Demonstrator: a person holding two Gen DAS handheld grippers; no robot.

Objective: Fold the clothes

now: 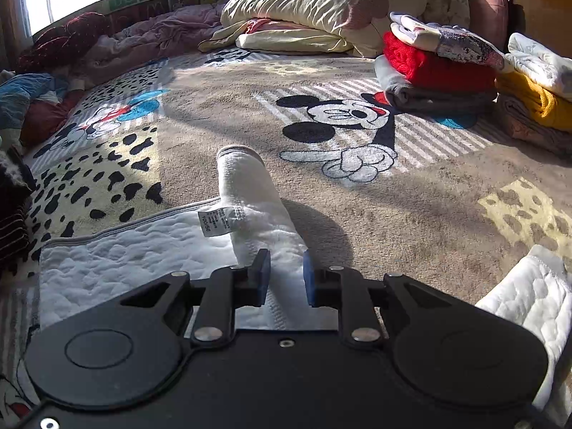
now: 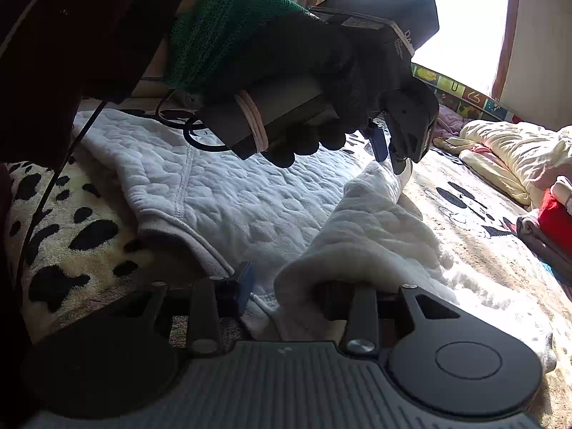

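A white quilted garment (image 1: 125, 261) lies flat on the cartoon-print blanket (image 1: 411, 207), with a size label (image 1: 214, 220) showing. One sleeve (image 1: 246, 186) runs away from me between the blue pads (image 1: 265, 273) of my left gripper (image 1: 286, 275); the pads stand apart from the cloth. In the right wrist view a gloved hand (image 2: 286, 57) holds the left gripper (image 2: 391, 150) just above the raised sleeve (image 2: 375, 221) of the garment (image 2: 232, 196). My right gripper (image 2: 286, 289) stands open at the garment's near edge. A thick fold drapes over its right finger; its left pad (image 2: 247, 282) is bare.
Two stacks of folded clothes (image 1: 436, 64) (image 1: 536, 85) stand at the far right, also seen from the right wrist (image 2: 550, 228). A cream duvet (image 1: 321, 3) is heaped at the back. Dark clothes (image 1: 14, 196) lie at the left edge. Another white quilted part (image 1: 529, 293) lies at right.
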